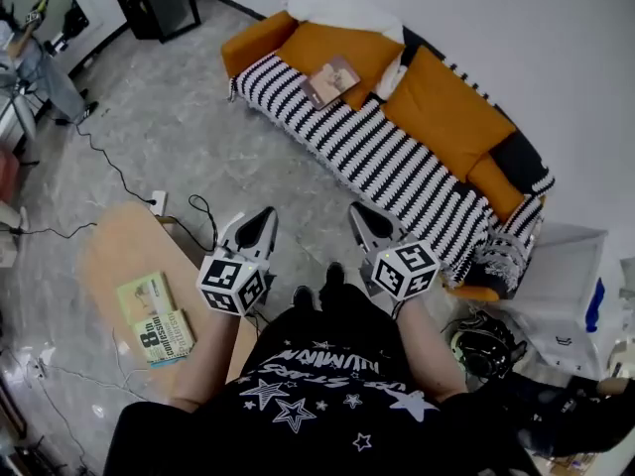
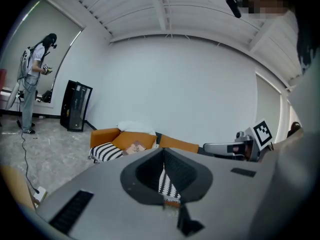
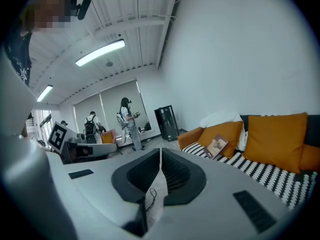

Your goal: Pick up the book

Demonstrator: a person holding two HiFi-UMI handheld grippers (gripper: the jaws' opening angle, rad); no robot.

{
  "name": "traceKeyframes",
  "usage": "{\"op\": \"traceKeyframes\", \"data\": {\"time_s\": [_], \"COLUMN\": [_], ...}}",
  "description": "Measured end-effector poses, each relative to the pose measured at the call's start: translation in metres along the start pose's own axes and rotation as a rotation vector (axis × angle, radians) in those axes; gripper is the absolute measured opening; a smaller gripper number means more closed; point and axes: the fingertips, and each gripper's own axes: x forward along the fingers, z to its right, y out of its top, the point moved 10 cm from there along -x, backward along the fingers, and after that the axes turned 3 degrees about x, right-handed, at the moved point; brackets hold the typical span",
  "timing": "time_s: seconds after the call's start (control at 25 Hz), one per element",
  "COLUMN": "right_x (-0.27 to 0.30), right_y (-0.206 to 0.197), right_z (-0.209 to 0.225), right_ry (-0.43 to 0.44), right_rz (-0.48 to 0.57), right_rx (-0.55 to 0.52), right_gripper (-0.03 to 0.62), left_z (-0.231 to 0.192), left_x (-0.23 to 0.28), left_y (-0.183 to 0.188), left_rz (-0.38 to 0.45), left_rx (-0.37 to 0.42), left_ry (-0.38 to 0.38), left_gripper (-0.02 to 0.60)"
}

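The left gripper (image 1: pixel 260 216) and the right gripper (image 1: pixel 365 211) are both held closed and empty, well apart from the book (image 1: pixel 332 80), which is propped against an orange cushion (image 1: pixel 372 53) on the sofa (image 1: pixel 397 162). One pair of jaws should be opened before the book's free edge is approached.

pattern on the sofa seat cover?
Black-and-white stripes across the orange sofa's fabric seat cover; the head view shows it best.

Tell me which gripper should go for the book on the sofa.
Right, marginally. Both grippers are shut, empty and far from the book; the right gripper lines up slightly closer to it than the left gripper.
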Motion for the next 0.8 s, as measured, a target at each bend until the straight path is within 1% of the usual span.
{"op": "traceKeyframes", "data": {"time_s": [0.16,0.28,0.36,0.44,0.6,0.72,0.8], "right_x": [0.015,0.025,0.032,0.039,0.056,0.070,0.079], "right_y": [0.009,0.014,0.016,0.019,0.025,0.031,0.038], "right_z": [0.009,0.018,0.024,0.031,0.049,0.068,0.083], "right_ry": [0.012,0.014,0.014,0.023,0.033,0.041,0.049], "right_rz": [0.007,0.002,0.013,0.024,0.005,0.009,0.007], "right_rx": [0.010,0.004,0.036,0.068,0.042,0.070,0.082], "right_gripper": [0.028,0.029,0.029,0.028,0.029,0.029,0.029], "left_z": [-0.015,-0.023,-0.028,-0.032,-0.035,-0.040,-0.044], "left_x": [-0.005,-0.006,-0.003,0.004,0.023,0.042,0.057], "left_y": [0.000,0.000,0.000,0.002,0.008,0.012,0.016], "left_rz": [0.002,0.005,0.005,0.006,0.009,-0.002,-0.009], "left_rx": [-0.008,-0.017,-0.023,-0.028,-0.020,0.003,-0.007], "left_ry": [0.056,0.083,0.096,0.106,0.106,0.118,0.134], "left_gripper": [0.008,0.009,0.009,0.009,0.009,0.009,0.009]}}
